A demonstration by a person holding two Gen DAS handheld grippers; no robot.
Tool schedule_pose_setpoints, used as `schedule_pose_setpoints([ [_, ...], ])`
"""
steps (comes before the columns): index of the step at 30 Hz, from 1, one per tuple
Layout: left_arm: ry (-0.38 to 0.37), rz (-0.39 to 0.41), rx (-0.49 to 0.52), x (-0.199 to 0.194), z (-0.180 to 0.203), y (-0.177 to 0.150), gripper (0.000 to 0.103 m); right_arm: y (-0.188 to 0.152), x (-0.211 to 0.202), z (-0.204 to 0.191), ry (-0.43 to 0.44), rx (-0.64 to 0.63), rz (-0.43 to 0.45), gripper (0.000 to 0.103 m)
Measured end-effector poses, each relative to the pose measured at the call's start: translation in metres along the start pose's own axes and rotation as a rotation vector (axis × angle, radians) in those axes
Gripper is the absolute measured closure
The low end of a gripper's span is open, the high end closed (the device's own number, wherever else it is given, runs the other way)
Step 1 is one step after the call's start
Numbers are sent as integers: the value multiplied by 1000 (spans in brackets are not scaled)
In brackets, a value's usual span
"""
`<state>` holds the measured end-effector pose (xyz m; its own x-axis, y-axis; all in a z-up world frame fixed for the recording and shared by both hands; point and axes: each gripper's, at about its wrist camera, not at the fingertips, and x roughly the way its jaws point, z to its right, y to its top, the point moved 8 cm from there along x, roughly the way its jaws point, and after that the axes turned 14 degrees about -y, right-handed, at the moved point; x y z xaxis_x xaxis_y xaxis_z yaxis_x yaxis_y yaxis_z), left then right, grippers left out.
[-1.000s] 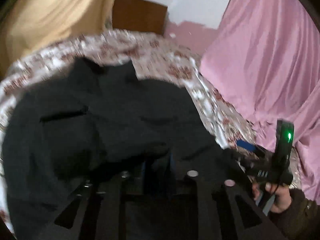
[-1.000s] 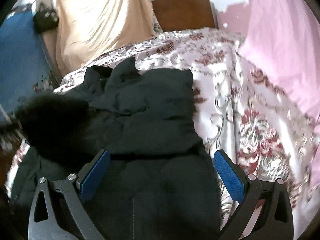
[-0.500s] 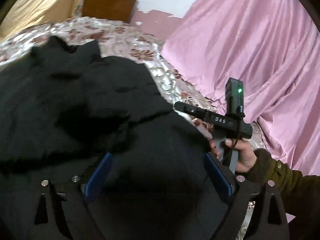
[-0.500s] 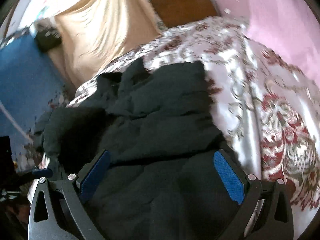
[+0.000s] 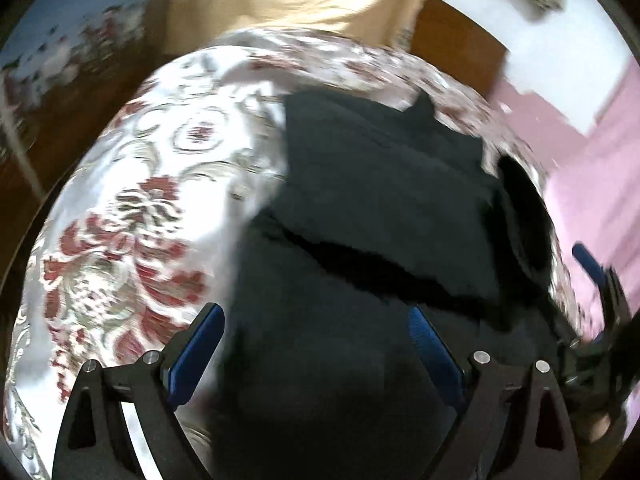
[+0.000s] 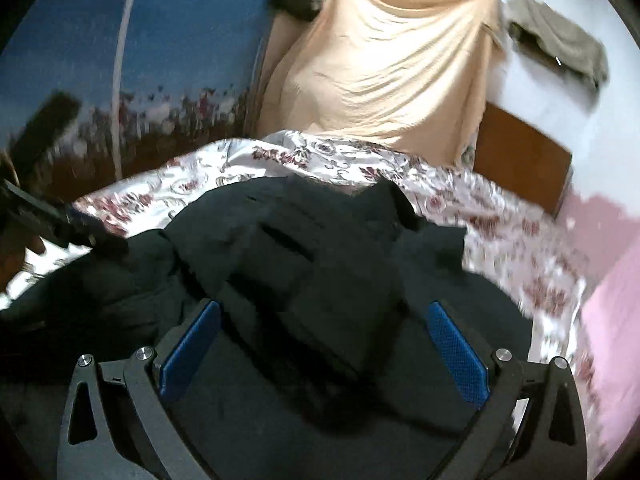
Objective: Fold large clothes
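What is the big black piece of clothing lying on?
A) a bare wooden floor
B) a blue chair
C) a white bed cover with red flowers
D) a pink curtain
C: the black garment is spread over the white bed cover with red flowers, which shows around its edges in both views.

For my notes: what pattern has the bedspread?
Bedspread: white with dark red flowers and grey scrolls; left wrist view shows it best.

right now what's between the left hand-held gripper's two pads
Only the black garment, lying under the open left hand-held gripper, unpinched; left wrist view.
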<state>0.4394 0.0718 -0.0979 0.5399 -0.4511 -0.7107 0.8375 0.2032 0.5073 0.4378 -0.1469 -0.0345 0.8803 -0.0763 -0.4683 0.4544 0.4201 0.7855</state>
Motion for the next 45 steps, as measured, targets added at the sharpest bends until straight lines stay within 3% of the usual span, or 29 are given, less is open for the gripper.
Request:
schedule_pose_setpoints([
  [1, 6, 5, -12, 0, -5, 3, 10, 6, 8, -7, -32, -23, -9, 3],
  [2, 11, 13, -21, -1, -9, 7, 10, 9, 15, -10, -53, -28, -17, 12],
  [3, 14, 18, -21, -1, -11, 12, 10, 11, 15, -12, -58, -22, -21, 31],
  [6, 35, 27, 6, 8, -9, 27, 10, 19, 10, 1, -105, 39, -18, 71],
  [9, 45, 40, 20, 16, -4, 40, 10, 27, -4, 32, -128, 106, 27, 93],
  [13, 52, 55, 18, 35, 8, 57, 10, 28, -18, 101, -194, 213, 53, 94],
  [16, 64, 50, 30, 57, 19, 62, 10, 11, -14, 147, -253, 285, 24, 94],
  [20, 129, -23, 76, 97, 24, 55, 10, -40, 17, 196, -319, 392, -100, 94],
  [22, 158, -50, 98, 109, 22, 48, 10, -80, 44, 202, -307, 413, -244, 91],
  [25, 164, -39, 142, 103, 26, 48, 10, -116, 53, 215, -324, 459, -354, 75],
  [26, 156, -24, 149, 98, 28, 52, 10, -121, 49, 224, -331, 503, -351, 57],
  [27, 147, -1, 152, 93, 30, 57, 10, -121, 44, 230, -349, 524, -340, 47],
  [29, 121, 47, 160, 85, 37, 69, 10, -110, 39, 240, -334, 548, -286, 47],
  [32, 124, 61, 176, 90, 48, 85, 10, -83, 59, 222, -248, 474, -272, 47],
  [34, 126, 28, 194, 105, 53, 88, 10, -73, 81, 192, -161, 422, -307, 48],
  [38, 170, -71, 244, 143, 50, 79, 10, -87, 123, 150, -69, 310, -405, 53],
  [40, 162, -47, 254, 149, 44, 75, 0, -104, 133, 142, -26, 350, -433, 53],
  [45, 127, -10, 261, 158, 35, 66, 0, -123, 144, 128, 49, 424, -429, 53],
])
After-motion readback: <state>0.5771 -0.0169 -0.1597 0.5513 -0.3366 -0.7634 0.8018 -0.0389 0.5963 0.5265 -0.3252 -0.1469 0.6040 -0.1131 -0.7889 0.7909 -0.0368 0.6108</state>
